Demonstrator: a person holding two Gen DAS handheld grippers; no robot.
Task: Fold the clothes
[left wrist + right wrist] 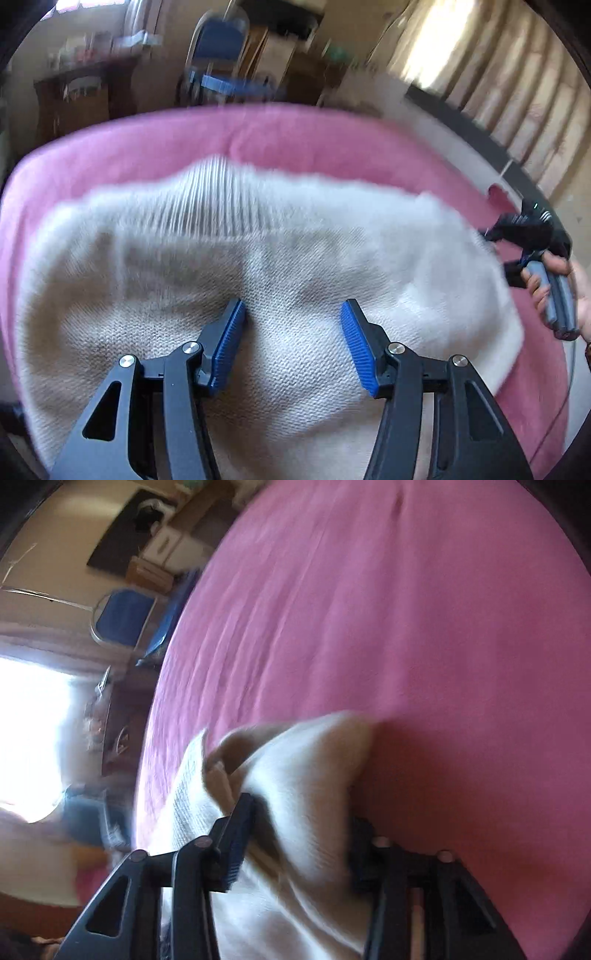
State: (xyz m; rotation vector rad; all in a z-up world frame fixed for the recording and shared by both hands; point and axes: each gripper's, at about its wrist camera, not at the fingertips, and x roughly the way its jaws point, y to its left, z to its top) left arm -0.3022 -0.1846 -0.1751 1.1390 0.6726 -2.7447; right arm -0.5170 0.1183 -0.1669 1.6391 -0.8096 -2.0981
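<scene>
**Fingers: left spread wide, right bunched in knit**

Left fingers (236,332) blue-padded, spread wide apart, holding nothing. Left gripper (291,343) poised over the cream sweater (258,258), whether touching it impossible to tell. Sweater spread across the pink bed (295,136), ribbed band (221,199) at the far edge, knit body nearest the camera. Blurred from motion throughout.

Further right in the left wrist view: right gripper (491,236) at the sweater's right edge, handle gripped by a hand (554,284).

Right wrist view: right fingers (240,834) apart, a thick bunch of sweater (295,782) lying between them. Left pad visible against the fabric, right pad hidden behind the fold. Actual clamp on the cloth impossible to tell. Fabric raised into a peak ahead of the fingers, bare pink bed (369,609) beyond.

Background, left to right: dark wooden furniture (85,96), blue chair (221,40), bright curtains (480,55).
</scene>
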